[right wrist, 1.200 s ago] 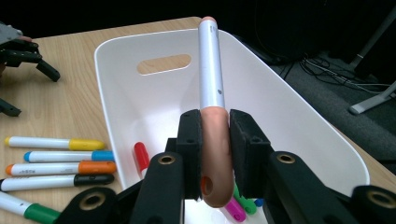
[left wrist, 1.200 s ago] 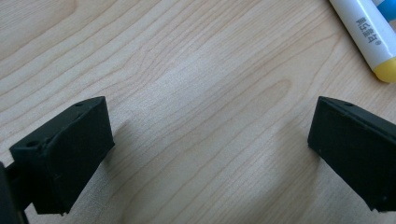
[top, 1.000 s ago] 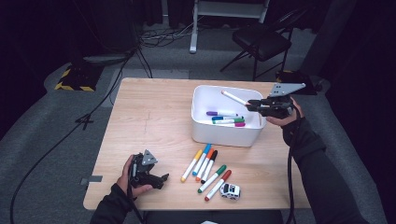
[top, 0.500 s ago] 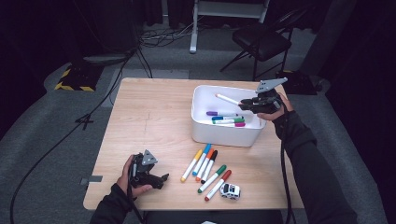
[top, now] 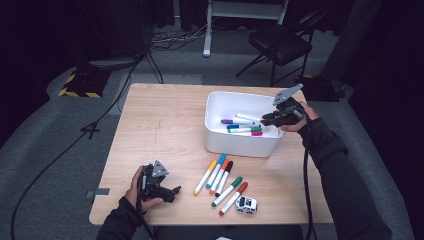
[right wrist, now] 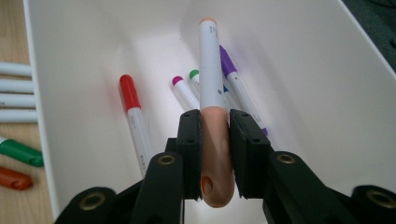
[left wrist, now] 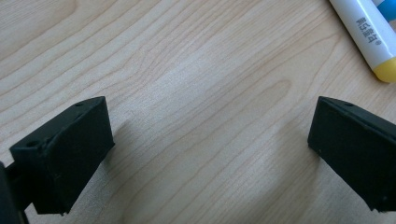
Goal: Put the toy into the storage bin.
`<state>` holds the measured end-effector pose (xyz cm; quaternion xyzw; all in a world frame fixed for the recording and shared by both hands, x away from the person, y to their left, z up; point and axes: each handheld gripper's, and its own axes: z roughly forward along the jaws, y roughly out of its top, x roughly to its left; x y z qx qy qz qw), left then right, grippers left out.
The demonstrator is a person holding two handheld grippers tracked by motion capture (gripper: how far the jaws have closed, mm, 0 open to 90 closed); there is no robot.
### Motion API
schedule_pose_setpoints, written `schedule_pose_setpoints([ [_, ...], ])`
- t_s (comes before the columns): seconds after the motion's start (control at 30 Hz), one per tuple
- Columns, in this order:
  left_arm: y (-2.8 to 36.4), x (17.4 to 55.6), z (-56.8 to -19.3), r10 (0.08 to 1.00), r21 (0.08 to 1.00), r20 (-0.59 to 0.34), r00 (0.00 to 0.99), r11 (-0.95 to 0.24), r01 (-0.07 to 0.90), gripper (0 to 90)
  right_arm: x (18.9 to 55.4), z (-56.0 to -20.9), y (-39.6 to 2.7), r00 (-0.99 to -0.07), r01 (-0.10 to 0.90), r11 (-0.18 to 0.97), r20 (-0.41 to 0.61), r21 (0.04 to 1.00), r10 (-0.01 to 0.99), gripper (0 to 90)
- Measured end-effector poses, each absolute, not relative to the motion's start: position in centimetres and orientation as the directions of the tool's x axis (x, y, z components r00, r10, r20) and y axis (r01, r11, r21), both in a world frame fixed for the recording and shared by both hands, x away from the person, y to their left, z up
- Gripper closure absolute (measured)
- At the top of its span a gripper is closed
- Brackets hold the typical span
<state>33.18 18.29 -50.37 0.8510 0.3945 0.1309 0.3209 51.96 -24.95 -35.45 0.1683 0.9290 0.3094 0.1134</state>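
My right gripper (top: 268, 120) reaches over the right rim of a white bin (top: 240, 145), shut on a white marker with a peach cap (right wrist: 212, 79). The pads clamp the cap end, and the marker's body points down into the bin (right wrist: 84, 65). Several markers lie on the bin's floor, among them a red one (right wrist: 133, 112) and a purple one (right wrist: 238, 84). My left gripper (top: 172, 192) rests on the table's front left, jaws open over bare wood (left wrist: 210, 140). A yellow-capped marker (left wrist: 369, 35) lies just beyond it.
Several loose markers (top: 220, 177) lie in a row on the wooden table (top: 160, 125) in front of the bin. A small white toy car (top: 246, 204) sits to their right, near the front edge. A black folding chair (top: 280, 45) stands beyond the table.
My right gripper has carried the peach-capped marker leftwards and down, from beside the bin's right rim to inside the bin. The left gripper has stayed put.
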Motion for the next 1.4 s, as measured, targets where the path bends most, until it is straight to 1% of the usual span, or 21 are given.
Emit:
schedule_pose_setpoints([
  [0.1, 18.3, 33.2, -50.4, 0.755, 0.650, -0.031, 0.655, -0.483, 0.587, 0.2, 51.6, -35.2, -25.2, -0.923, 0.243, 0.775, -0.107, 0.584, 0.370, 75.1],
  [0.27, 18.3, 33.2, -50.4, 0.755, 0.650, -0.031, 0.655, -0.483, 0.587, 0.2, 51.2, -35.0, -25.6, -0.926, 0.241, 0.792, -0.112, 0.561, 0.361, 75.1],
  [0.5, 18.3, 33.2, -50.4, 0.755, 0.650, -0.031, 0.654, -0.483, 0.588, 0.2, 50.6, -34.7, -26.2, -0.931, 0.229, 0.803, -0.118, 0.550, 0.346, 75.2],
  [0.77, 18.3, 33.2, -50.4, 0.755, 0.649, -0.031, 0.655, -0.483, 0.588, 0.2, 50.0, -34.5, -27.1, -0.926, 0.233, 0.807, -0.129, 0.542, 0.354, 75.1],
  [0.97, 18.3, 33.2, -50.4, 0.755, 0.649, -0.031, 0.655, -0.483, 0.588, 0.2, 49.8, -34.3, -27.5, -0.923, 0.237, 0.795, -0.125, 0.559, 0.363, 75.4],
  [1.07, 18.3, 33.2, -50.4, 0.755, 0.650, -0.031, 0.655, -0.483, 0.587, 0.2, 49.8, -34.2, -27.5, -0.920, 0.237, 0.776, -0.123, 0.585, 0.373, 72.7],
  [1.27, 18.3, 33.2, -50.4, 0.755, 0.649, -0.031, 0.655, -0.483, 0.588, 0.2, 49.4, -34.0, -27.8, -0.916, 0.233, 0.743, -0.115, 0.628, 0.385, 71.7],
  [1.4, 18.3, 33.2, -50.4, 0.755, 0.649, -0.031, 0.655, -0.483, 0.587, 0.2, 48.5, -33.7, -28.2, -0.914, 0.211, 0.692, -0.112, 0.690, 0.390, 65.9],
])
